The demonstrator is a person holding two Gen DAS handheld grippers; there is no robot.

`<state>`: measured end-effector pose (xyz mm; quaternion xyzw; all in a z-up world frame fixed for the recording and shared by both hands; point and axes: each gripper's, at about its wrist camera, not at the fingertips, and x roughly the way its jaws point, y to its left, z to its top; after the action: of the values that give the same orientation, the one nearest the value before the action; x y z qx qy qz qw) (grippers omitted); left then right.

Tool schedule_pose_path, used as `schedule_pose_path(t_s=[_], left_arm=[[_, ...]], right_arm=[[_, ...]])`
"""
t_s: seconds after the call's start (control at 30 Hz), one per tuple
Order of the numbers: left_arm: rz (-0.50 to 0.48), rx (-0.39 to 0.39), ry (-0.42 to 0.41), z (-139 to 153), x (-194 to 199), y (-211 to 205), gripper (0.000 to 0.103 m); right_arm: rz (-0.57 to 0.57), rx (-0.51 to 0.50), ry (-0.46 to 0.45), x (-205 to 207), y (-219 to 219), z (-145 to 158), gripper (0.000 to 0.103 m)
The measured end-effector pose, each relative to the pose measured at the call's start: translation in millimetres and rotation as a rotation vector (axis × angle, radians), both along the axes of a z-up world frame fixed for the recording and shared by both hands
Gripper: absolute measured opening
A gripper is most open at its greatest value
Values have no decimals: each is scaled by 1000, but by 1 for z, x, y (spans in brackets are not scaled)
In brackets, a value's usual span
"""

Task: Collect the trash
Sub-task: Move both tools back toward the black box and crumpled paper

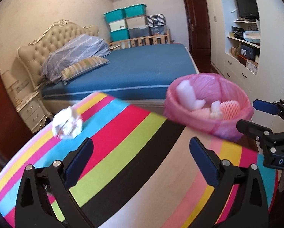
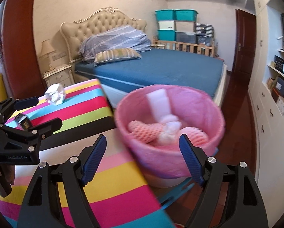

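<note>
Left hand-held gripper [image 1: 141, 158] gapes empty over striped table [image 1: 123, 142], crumpled paper [image 1: 67, 123] nearby.

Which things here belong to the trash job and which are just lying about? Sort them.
Job: crumpled white paper on the striped table; pink-lined bin holding foam scraps; both grippers, open.

Lying about: bed, pillows, storage boxes, television.

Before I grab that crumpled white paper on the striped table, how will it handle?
The crumpled paper looks light and soft, so it will probably squash under the pads. Its lumpy shape should not roll far, but a nudge may slide it along the striped table.
</note>
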<state>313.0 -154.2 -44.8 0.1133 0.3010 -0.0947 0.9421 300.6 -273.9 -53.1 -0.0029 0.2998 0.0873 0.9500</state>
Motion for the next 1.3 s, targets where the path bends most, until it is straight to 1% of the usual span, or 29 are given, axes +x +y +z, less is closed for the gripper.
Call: schedule_pose_path(t_s=[0.17, 0.27, 0.37, 0.5, 0.53, 0.63, 0.73, 0.93, 1.0, 1.13, 1.23, 1.3], left_arm=[[67, -15, 10, -4, -22, 33, 98], [116, -9, 5, -4, -36, 53, 98], [177, -25, 5, -4, -48, 74, 98], [288, -79, 23, -6, -55, 102, 98], [332, -99, 32, -8, -54, 111, 98], [401, -147, 58, -11, -50, 124, 98], [485, -213, 78, -15, -42, 138, 98], [632, -292, 116, -19, -9, 153, 98], [682, -300, 118, -18, 2, 157, 98], [758, -288, 129, -22, 20, 167, 98], [790, -262, 143, -25, 30, 173, 98], [790, -257, 165, -28, 32, 179, 93]], right_arm=[[57, -7, 14, -3, 32, -2, 76], [89, -14, 26, -4, 51, -4, 76], [117, -18, 33, -5, 66, -5, 76], [145, -14, 42, -6, 79, -7, 76], [150, -13, 43, -6, 81, -7, 76], [165, -14, 44, -7, 86, -10, 76], [166, -2, 48, -8, 82, -10, 76], [136, 33, 53, -4, 65, -11, 76], [126, 40, 57, -2, 59, -12, 76], [110, 54, 67, 3, 50, -13, 76], [109, 64, 75, 5, 48, -15, 76], [114, 62, 77, 8, 50, -14, 76]])
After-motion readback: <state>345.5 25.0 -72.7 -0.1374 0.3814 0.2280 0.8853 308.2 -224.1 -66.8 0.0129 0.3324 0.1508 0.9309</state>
